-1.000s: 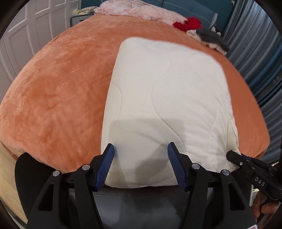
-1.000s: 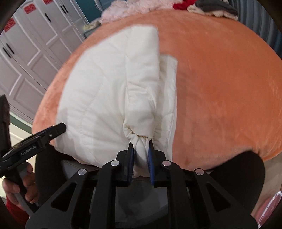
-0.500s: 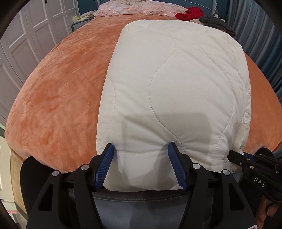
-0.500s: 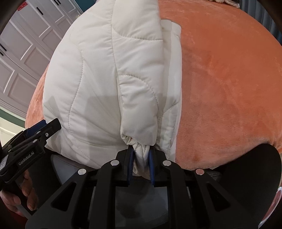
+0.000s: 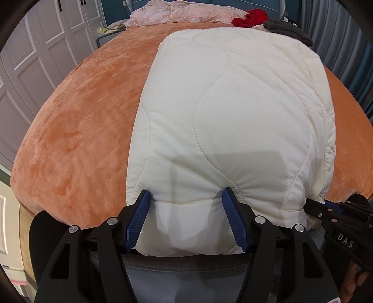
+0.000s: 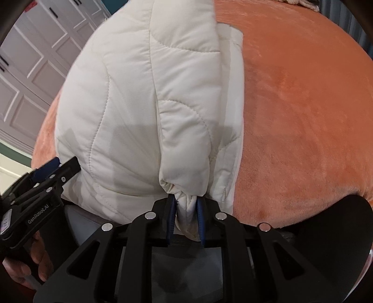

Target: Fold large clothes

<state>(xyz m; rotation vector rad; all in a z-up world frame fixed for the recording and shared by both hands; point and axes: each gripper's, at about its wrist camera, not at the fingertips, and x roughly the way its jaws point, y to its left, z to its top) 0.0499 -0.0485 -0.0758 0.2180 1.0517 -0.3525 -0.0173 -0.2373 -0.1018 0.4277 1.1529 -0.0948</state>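
Two grippers work one cream quilted jacket (image 5: 233, 121) on an orange plush bed cover (image 5: 81, 130).

Left wrist view: the left gripper (image 5: 186, 198) stands wide apart, its blue fingers (image 5: 137, 219) straddling the jacket's near hem, with the padding bulging between them but not pinched. The jacket runs lengthwise from the near edge of the bed toward the far end as a narrow smooth panel, so the sides appear already folded in. At the near right the right gripper (image 5: 326, 209) meets the hem corner. Past the jacket lie a pink blanket (image 5: 181, 14), a red garment (image 5: 251, 17) and a dark grey garment (image 5: 289, 30), well apart from the work. White panelled doors (image 5: 35, 58) stand on the left.

Right wrist view: the right gripper (image 6: 185, 205) is clamped on a bunched end of the jacket (image 6: 121, 93), seemingly a sleeve cuff, whose sleeve lies along the body's right part. The left gripper (image 6: 58, 167) shows at the near left, beside the hem.

By my judgement the lengthwise folds are done, and carrying the near hem toward the far end remains; the left side must first close on the cloth.

The jacket's far end is cut off in the right view, and its underside, collar and other sleeve are hidden. Whether the pinched piece is cuff or hem corner is uncertain.
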